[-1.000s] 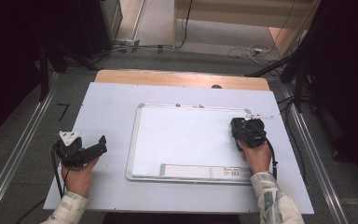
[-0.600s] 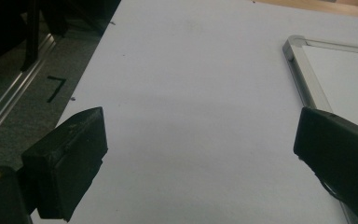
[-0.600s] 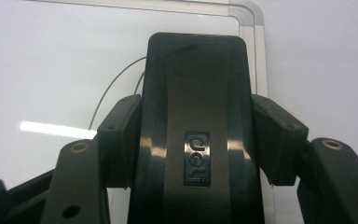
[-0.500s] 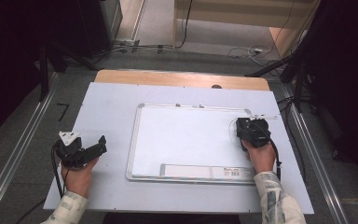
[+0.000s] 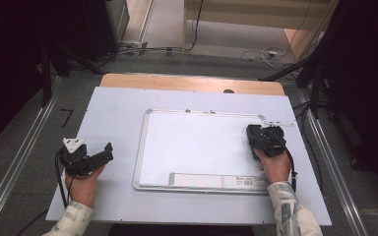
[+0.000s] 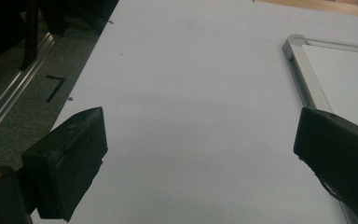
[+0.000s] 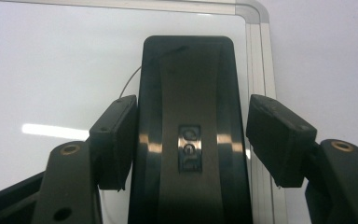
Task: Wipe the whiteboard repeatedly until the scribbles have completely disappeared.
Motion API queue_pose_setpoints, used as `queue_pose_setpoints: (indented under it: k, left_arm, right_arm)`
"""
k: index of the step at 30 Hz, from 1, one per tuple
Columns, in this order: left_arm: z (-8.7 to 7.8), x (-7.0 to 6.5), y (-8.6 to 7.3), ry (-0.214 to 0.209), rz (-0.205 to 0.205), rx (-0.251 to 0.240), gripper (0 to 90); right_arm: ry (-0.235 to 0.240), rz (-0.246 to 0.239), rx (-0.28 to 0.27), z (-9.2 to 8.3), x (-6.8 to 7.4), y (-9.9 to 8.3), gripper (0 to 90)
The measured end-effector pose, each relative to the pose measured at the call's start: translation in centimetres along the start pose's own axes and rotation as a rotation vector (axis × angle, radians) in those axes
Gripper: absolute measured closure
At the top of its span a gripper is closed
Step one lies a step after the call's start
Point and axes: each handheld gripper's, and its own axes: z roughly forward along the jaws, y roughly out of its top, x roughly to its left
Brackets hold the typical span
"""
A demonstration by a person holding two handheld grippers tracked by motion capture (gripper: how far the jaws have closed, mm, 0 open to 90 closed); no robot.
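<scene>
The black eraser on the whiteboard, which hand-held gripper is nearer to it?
Right. The right hand-held gripper straddles the black eraser; the left hand-held gripper sits off the whiteboard.

This looks like a lab or test room set up for recording, not a home. A plain white table top [image 5: 113, 113] on a wooden base stands between 2 metal floor rails [image 5: 19, 162] on grey carpet, with black stands [image 5: 44, 64] and loose cables [image 5: 256, 51] around it. A taped mark like a 7 [image 5: 66, 117] sits on the floor.
</scene>
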Motion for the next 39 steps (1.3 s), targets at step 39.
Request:
queue_pose_setpoints:
  k: [39]
  left_arm:
    - [0.0,0.2,0.0,0.005,-0.007,-0.003,3.3]
  right_arm:
    - [-0.01,0.048,-0.02,0.7,-1.0,0.7,38.5]
